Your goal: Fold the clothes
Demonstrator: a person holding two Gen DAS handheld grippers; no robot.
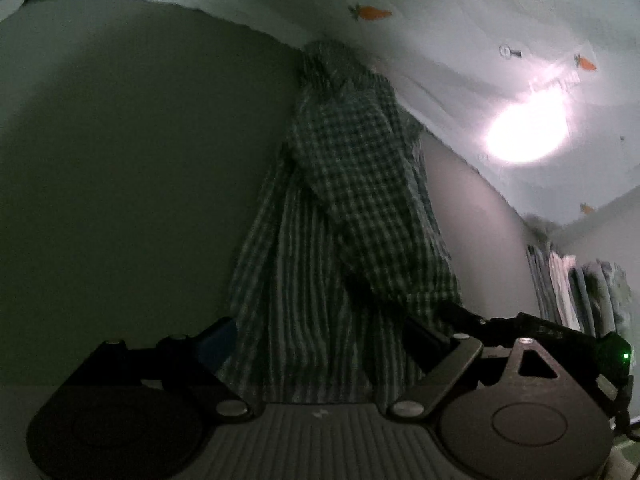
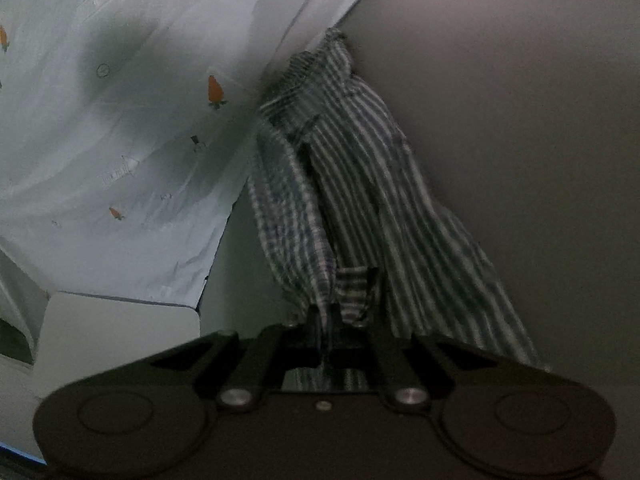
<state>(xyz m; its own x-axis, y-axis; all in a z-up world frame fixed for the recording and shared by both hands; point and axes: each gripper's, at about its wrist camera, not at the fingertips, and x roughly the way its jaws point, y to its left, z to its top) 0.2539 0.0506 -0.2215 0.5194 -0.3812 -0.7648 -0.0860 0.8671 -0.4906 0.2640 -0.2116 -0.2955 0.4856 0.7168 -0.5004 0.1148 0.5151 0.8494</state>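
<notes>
Right hand-held gripper (image 2: pixel 330 320) clamped on striped garment (image 2: pixel 360 184) stretched across bare table (image 2: pixel 520 140); left hand-held gripper (image 1: pixel 320 344) spread apart, empty. Carrot-print sheet (image 2: pixel 120 120) bordering table edge.

Garment (image 2: pixel 360 184): dark green/white fabric, part striped, part checked. It hung bunched and stretched long, running straight ahead from the right gripper (image 2: pixel 332 320), whose jaws were clamped on its near edge. Far end gathered into a crumpled knot. It also sat between the wide-apart fingers of the left gripper (image 1: pixel 320 344), unpinched.
</notes>
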